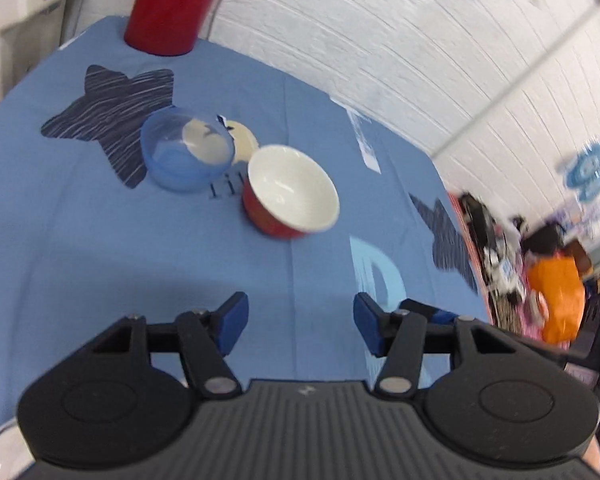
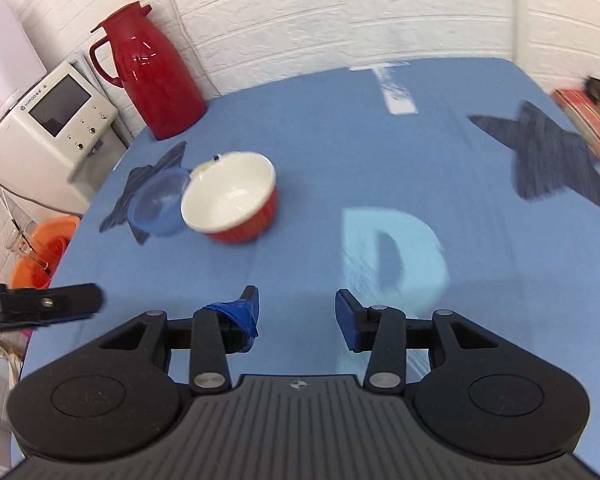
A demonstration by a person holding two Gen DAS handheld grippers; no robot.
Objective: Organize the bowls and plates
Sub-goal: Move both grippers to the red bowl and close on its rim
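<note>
Bowls sit mid-tabletop: red bowl (image 1: 291, 192) with white inside, upright, and blue plastic bowl (image 1: 186, 155) touching or just beside it on the side nearer the red thermos (image 2: 150, 70). A pale dish (image 1: 244, 140) peeks out behind both bowls — too hidden to say whether it's a plate or a lid. Blue bowl rests partly on a dark star patch (image 1: 112, 116) of the blue cloth (image 1: 100, 240).

Left gripper (image 1: 300, 322) and right gripper (image 2: 296, 314): jaws spread, nothing between them, both hanging well short of the red bowl on the near side. My read — both are lined up for an approach, no stacking started. Red bowl is the closest pick; the neighbouring blue bowl leaves little room for a finger on that side.
</note>
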